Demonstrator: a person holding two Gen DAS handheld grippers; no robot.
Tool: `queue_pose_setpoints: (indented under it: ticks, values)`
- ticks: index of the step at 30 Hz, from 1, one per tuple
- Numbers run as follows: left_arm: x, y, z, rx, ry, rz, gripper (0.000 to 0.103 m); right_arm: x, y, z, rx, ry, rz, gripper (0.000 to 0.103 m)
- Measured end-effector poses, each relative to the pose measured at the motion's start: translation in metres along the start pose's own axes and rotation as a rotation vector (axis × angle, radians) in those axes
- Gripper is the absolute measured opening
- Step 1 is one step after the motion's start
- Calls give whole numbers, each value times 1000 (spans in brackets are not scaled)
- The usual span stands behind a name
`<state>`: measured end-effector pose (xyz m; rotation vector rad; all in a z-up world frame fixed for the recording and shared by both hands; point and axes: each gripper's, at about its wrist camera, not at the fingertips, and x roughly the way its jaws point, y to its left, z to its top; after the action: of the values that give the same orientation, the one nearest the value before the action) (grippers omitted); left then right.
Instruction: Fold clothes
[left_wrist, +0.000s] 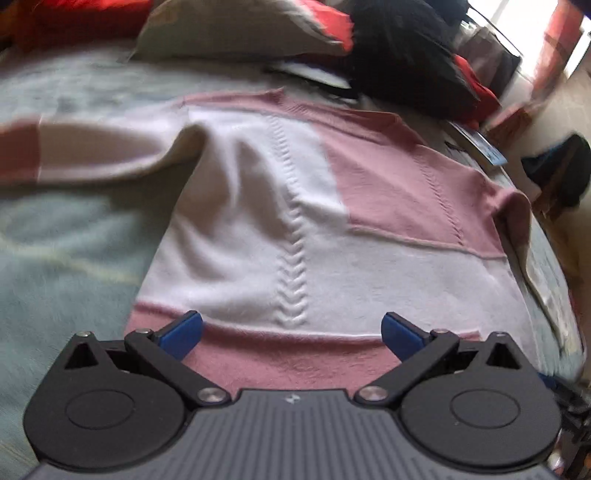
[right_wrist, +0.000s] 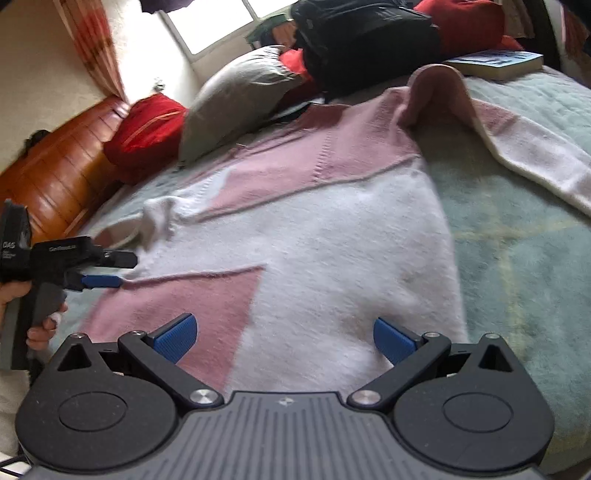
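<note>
A pink-and-white knitted sweater (left_wrist: 295, 206) lies spread flat on a pale green bedspread (left_wrist: 74, 258), its hem toward both cameras and its sleeves thrown out to either side. The left gripper (left_wrist: 291, 332) hovers over the pink hem band, its blue-padded fingers (left_wrist: 183, 338) spread wide and gripping nothing. The right gripper (right_wrist: 284, 338) is likewise released, its jaws parted above the white body of the garment beside a pink panel. In the right wrist view, a hand (right_wrist: 40, 325) grips the handle of the left tool at the sweater's far edge. At the head of the bed sit a grey pillow (right_wrist: 236, 99), a red cushion (right_wrist: 147, 129), a black bag (right_wrist: 369, 40) and a book (right_wrist: 495, 62).
</note>
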<state>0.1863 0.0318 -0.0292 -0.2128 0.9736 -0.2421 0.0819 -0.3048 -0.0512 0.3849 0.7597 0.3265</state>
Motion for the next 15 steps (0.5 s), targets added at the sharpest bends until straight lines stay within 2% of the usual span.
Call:
queue_pose_setpoints:
  ticks: [2,4,7,9,11,15]
  values:
    - [0,-10,-1,55,6,-34,102,5,9,1,-44,6,-26,103]
    - [9,-11,-7,67,42,-53,102,9,18,1,-88,13,-52,103]
    - [20,6,-15,30,41,64,102,16,30,2,-152,23,-92,103]
    - [9,12,-15,-20,8,77,102,18,31,-1,-174,30,-117,103]
    - [-7,7,-14,-29,-16,88,102,18,34,0,-187,26,-119,103]
    - [-22,-21,-26,96,-54,117,102,24,47,7,-233,-5,-101,103]
